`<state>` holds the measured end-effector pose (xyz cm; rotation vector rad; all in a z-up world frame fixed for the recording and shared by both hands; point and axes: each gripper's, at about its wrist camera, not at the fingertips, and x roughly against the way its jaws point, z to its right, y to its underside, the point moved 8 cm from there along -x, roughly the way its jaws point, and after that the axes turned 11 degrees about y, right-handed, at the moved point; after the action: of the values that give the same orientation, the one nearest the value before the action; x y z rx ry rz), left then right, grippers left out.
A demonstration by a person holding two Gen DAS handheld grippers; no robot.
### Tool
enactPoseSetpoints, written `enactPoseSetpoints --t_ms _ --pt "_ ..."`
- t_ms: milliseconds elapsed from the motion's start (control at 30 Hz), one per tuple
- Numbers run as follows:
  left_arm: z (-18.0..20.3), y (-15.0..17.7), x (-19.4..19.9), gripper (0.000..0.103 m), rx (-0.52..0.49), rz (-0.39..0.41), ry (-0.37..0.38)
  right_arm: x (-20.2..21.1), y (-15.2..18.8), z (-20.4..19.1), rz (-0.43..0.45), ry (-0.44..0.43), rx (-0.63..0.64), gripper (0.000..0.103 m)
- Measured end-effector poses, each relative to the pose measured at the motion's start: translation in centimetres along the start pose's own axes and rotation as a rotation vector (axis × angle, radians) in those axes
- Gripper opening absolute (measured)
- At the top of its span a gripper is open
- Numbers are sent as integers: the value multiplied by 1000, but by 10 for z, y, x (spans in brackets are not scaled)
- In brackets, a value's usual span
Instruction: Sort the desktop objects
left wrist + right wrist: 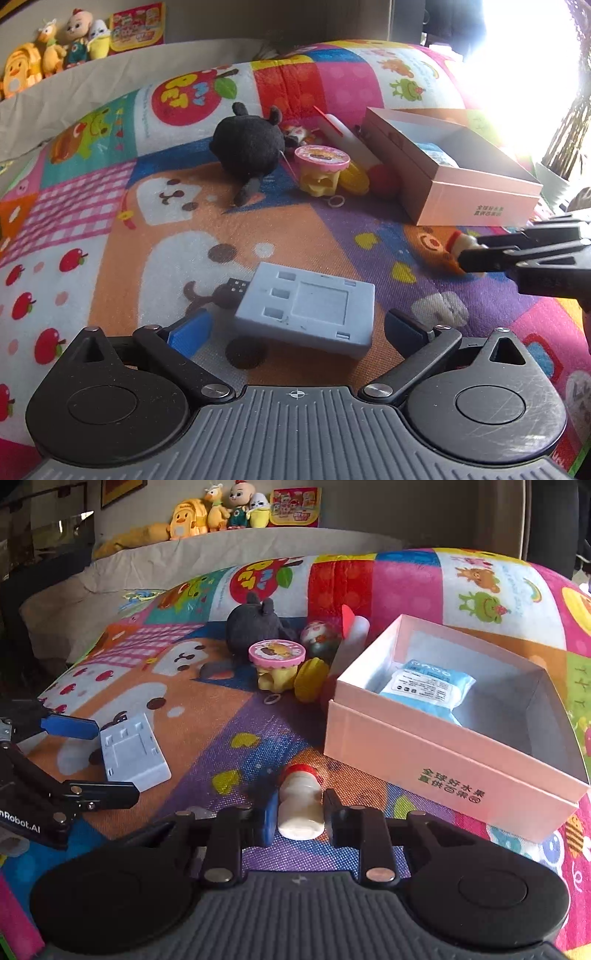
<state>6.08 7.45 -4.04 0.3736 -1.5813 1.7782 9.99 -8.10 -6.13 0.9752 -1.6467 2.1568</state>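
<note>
A flat grey-blue plastic block [306, 308] lies on the colourful play mat, between the open fingers of my left gripper [295, 328]; the fingers stand apart from its sides. It also shows in the right wrist view [129, 753], with the left gripper [96, 760] around it. My right gripper [299, 818] is shut on a small white bottle with a red cap [300, 805], low over the mat in front of the pink box [443, 771]. The right gripper [469, 251] and the bottle [460, 242] show at the right of the left wrist view.
The open pink box [476, 206] holds a blue packet [428, 688]. Behind it lie a black plush toy [247, 144], a pink-lidded yellow toy cup [321, 166], a yellow round toy [310, 677], a patterned ball [319, 635] and a white tube [347, 138]. Plush toys [218, 513] line the back ledge.
</note>
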Motion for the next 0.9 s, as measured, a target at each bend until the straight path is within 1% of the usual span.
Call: enactPoseSetpoints --t_ms 33,100,133,233,300,367,433,467,567,633,667,700,767,867,900 --pt "-3 -2 -4 103 19 1 6 5 3 5 -1 -1 -21 25" --pt "-3 -9 -10 103 15 10 10 16 12 18 0 -1 -65 25" --pt "1 -13 -14 103 5 10 32 22 18 25 -3 -6 -91 25" --pt "26 -23 -30 103 -50 2 138 35 39 47 -25 2 -164 25" --pt "52 -25 -43 103 -104 -16 234 41 50 59 -35 25 -196 25" --pt "80 -24 -52 103 -165 -36 303 45 59 67 -33 42 -219 25" --pt "104 -20 -54 103 -226 -49 348 46 63 73 -26 57 -242 26" --pt "114 -17 -53 103 -255 -54 355 46 65 75 -19 60 -252 26" --pt "130 -8 -45 103 -323 -60 341 46 67 74 11 56 -254 34" --pt "130 -2 -38 103 -335 -58 311 47 67 68 31 65 -221 43" --pt "127 0 -34 103 -332 -56 280 48 67 66 36 70 -208 47" --pt "122 2 -30 103 -325 -56 247 49 67 65 41 75 -206 54" --pt "111 8 -23 103 -312 -65 181 50 66 68 45 76 -222 56" --pt "94 16 -11 103 -320 -94 125 49 67 71 38 71 -251 61" --pt "88 17 -7 103 -328 -100 103 49 67 72 38 70 -254 65"
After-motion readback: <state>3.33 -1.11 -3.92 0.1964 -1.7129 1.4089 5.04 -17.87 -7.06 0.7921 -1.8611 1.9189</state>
